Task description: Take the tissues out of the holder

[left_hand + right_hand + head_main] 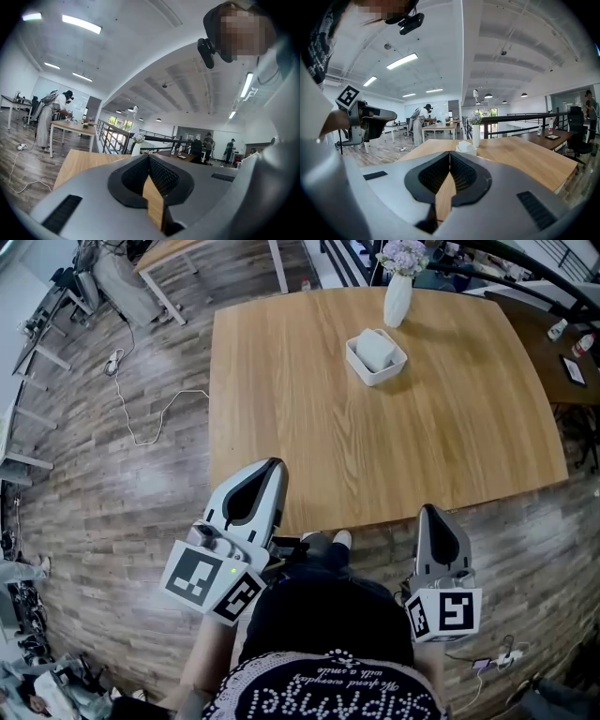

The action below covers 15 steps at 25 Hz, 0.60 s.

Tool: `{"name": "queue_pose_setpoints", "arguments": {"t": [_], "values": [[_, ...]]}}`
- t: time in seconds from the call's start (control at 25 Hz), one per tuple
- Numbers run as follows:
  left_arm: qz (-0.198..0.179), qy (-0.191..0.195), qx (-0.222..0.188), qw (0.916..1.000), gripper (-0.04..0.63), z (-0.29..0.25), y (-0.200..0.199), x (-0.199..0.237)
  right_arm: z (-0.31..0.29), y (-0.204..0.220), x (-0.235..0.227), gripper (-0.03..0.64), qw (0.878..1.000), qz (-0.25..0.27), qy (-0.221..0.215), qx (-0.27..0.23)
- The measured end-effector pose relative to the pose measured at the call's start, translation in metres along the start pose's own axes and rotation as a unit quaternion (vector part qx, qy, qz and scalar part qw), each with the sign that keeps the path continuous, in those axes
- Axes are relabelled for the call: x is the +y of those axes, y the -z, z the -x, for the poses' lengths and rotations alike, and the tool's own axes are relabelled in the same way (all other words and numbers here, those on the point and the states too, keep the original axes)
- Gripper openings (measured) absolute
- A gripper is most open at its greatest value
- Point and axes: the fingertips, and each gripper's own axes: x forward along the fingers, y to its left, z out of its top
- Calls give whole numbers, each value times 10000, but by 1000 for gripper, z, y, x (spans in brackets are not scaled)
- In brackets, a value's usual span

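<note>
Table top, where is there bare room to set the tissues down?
Most of the table is bare: the wide near half between the holder and the near edge, and the strips left and right of it. The only crowded spot is the far edge, where the holder sits close before the vase.

Left gripper (277, 465) held low, jaws closed and empty, right gripper (427, 510) alongside, well apart, likewise closed and empty

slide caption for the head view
Left gripper and right gripper, shut and empty, near the table edge; tissue holder and flower vase far across.
</note>
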Motion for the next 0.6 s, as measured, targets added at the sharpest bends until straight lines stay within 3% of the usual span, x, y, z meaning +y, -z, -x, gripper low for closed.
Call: {"name": "queue_pose_setpoints", "arguments": {"t": [0.6], "values": [[149,185,14,9997,5,-18,-2,15,-12,-5,-2,11,9998,36,200,92]]}}
